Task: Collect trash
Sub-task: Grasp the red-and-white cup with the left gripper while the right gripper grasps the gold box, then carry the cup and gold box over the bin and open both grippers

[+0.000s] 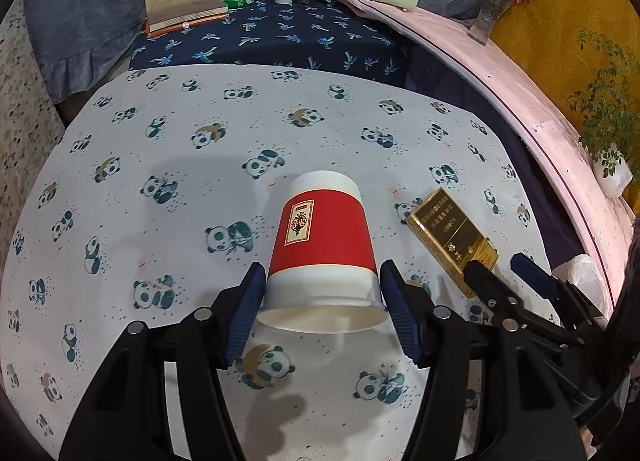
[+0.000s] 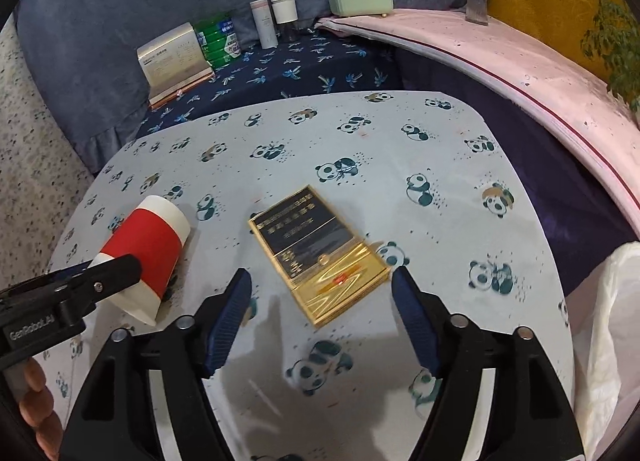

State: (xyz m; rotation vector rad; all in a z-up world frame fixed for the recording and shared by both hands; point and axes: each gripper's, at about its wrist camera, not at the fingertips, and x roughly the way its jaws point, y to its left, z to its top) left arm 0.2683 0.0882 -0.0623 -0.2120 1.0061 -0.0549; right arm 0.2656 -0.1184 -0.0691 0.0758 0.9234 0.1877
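Black tongs with blue pads fill the foreground of both views. Beneath them a table [image 1: 120, 181] is covered by a pale cloth printed with pandas. A white bag [image 2: 612, 325] is seen at the table's right edge. A red and white paper cup [image 1: 320, 253] lies on its side on the cloth, mouth toward the left wrist camera. The left gripper [image 1: 322, 315] is spread around the cup's rim end, with a pad [image 1: 248, 313] at each side; contact cannot be confirmed. To the right of the cup, a flat gold and black box [image 2: 316, 253] lies on the cloth. The right gripper [image 2: 322, 317] is held spread, its pads either side of the box's near end, not gripping it.
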